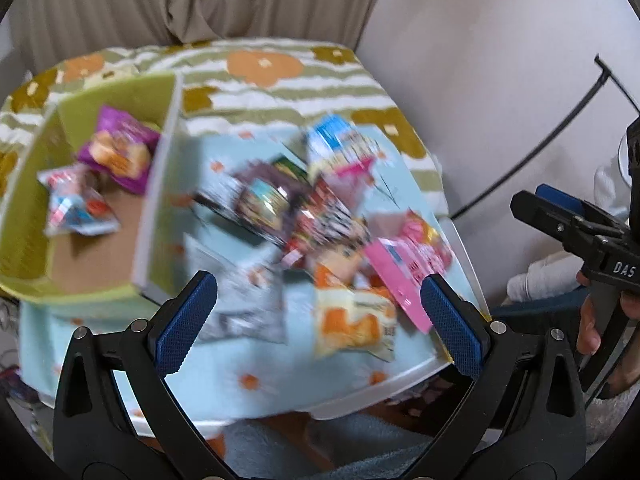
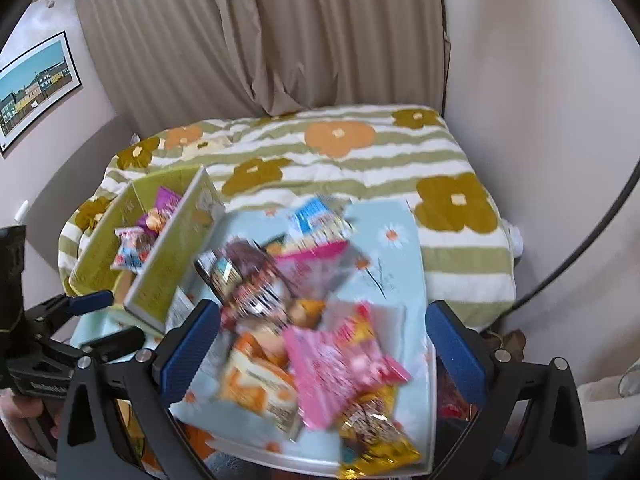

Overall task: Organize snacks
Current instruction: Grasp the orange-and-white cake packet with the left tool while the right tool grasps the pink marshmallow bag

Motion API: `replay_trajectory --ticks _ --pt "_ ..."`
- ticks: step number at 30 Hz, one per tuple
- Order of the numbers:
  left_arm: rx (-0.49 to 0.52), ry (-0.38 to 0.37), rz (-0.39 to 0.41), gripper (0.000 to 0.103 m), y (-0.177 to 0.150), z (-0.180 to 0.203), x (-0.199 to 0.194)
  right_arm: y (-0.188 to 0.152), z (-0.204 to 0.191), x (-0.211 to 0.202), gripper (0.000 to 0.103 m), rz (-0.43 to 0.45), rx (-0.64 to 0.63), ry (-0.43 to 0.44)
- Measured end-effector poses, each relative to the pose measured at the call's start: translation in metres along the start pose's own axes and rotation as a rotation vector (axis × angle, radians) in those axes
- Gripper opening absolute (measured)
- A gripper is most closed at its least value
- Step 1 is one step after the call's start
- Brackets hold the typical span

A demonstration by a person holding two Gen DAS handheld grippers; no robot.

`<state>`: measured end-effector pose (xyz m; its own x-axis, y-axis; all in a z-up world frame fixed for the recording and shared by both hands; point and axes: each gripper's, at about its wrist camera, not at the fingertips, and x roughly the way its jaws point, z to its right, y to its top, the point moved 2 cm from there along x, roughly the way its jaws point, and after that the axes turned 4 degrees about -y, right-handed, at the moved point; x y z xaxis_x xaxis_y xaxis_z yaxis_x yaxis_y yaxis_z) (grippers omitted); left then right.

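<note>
The right gripper (image 2: 322,344) hangs wide apart, empty, above a blurred heap of snack packets (image 2: 296,312) on a pale blue tray (image 2: 400,240). Far left, a green box (image 2: 160,276) holds two packets (image 2: 148,232). The left gripper (image 2: 96,320) enters near left.

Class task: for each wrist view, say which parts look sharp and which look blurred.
Left wrist view: left gripper fingers sharp; snack pile and green box motion-smeared. Right wrist view: right gripper and curtain crisp; snack pile blurred, labels unreadable.
</note>
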<state>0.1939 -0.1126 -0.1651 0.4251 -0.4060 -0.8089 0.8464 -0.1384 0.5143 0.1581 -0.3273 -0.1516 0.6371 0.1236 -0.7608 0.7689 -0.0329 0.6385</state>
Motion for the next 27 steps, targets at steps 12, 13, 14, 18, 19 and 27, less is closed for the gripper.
replay_trajectory --ticks 12,13,14,18,19,27 --pt "0.076 0.030 -0.160 0.101 -0.060 0.040 0.097 -0.041 0.028 0.071 0.102 -0.103 -0.068 0.091" --pt "0.079 0.034 -0.170 0.101 -0.064 0.040 0.103 -0.042 0.027 0.078 0.102 -0.109 -0.075 0.095" --pt "0.078 0.036 -0.178 0.101 -0.066 0.039 0.108 -0.044 0.026 0.085 0.102 -0.119 -0.083 0.097" --pt "0.071 0.034 -0.191 0.101 -0.071 0.035 0.123 -0.049 0.025 0.112 0.102 -0.155 -0.098 0.109" --pt "0.072 0.034 -0.191 0.101 -0.071 0.035 0.126 -0.050 0.024 0.119 0.102 -0.161 -0.099 0.117" --pt "0.125 0.052 -0.205 0.101 -0.071 0.044 0.152 -0.059 0.027 0.140 0.102 -0.174 -0.103 0.165"
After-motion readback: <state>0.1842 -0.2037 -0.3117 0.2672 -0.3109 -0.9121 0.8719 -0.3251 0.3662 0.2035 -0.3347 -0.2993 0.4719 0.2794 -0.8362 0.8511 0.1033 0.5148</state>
